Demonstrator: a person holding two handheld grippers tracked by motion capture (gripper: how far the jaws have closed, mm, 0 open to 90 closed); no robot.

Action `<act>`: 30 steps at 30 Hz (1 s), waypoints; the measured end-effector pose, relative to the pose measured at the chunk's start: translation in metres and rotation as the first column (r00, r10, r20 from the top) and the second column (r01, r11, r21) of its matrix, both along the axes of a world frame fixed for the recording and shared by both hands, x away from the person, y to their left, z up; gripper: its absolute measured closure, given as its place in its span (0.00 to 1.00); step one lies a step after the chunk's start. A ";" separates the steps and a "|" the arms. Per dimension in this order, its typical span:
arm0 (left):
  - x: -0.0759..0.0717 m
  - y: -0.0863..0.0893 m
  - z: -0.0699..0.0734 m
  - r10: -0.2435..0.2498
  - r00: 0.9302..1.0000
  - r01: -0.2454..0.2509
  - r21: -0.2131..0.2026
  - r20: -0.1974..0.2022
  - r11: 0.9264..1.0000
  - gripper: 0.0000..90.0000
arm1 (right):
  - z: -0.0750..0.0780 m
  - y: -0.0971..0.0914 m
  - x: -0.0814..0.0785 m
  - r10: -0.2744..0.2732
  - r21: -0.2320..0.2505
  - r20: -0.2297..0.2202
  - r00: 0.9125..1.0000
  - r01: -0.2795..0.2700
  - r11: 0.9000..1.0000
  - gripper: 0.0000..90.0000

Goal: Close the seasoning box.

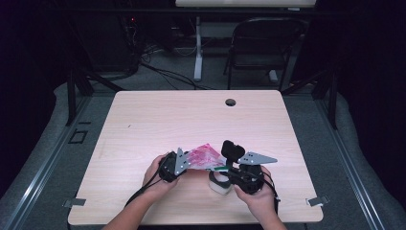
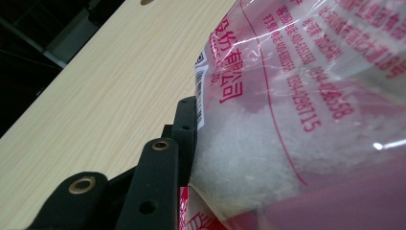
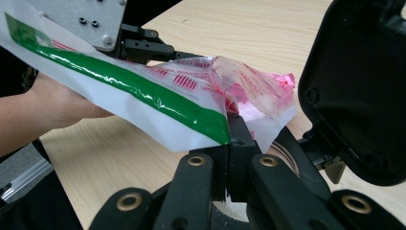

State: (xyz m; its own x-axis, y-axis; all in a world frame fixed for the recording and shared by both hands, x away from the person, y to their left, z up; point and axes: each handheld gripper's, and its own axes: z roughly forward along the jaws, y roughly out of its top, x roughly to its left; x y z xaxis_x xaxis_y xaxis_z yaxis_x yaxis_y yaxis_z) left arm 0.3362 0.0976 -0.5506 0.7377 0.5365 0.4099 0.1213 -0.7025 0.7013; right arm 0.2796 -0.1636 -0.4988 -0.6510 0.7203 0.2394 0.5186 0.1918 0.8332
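pinching the bag between both fingers — corner clamped.

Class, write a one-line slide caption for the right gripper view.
Right gripper shut on the green-striped edge of a plastic bag above the wooden table.

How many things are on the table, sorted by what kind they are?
Plastic bags: 1, the pink-printed bag
White round containers: 1
Black grippers: 2, left gripper and right gripper, both holding the bag
Total: 4
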 end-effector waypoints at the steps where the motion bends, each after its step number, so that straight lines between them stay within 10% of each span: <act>1: 0.000 0.000 -0.001 0.000 1.000 0.000 0.001 -0.006 1.000 0.79 | 0.000 0.000 0.000 0.000 0.000 0.000 1.000 0.000 1.000 0.99; 30: 0.009 0.001 -0.014 -0.006 0.987 -0.003 -0.054 -0.161 0.999 0.80 | 0.003 -0.001 0.001 0.005 0.041 0.014 1.000 -0.006 0.999 0.93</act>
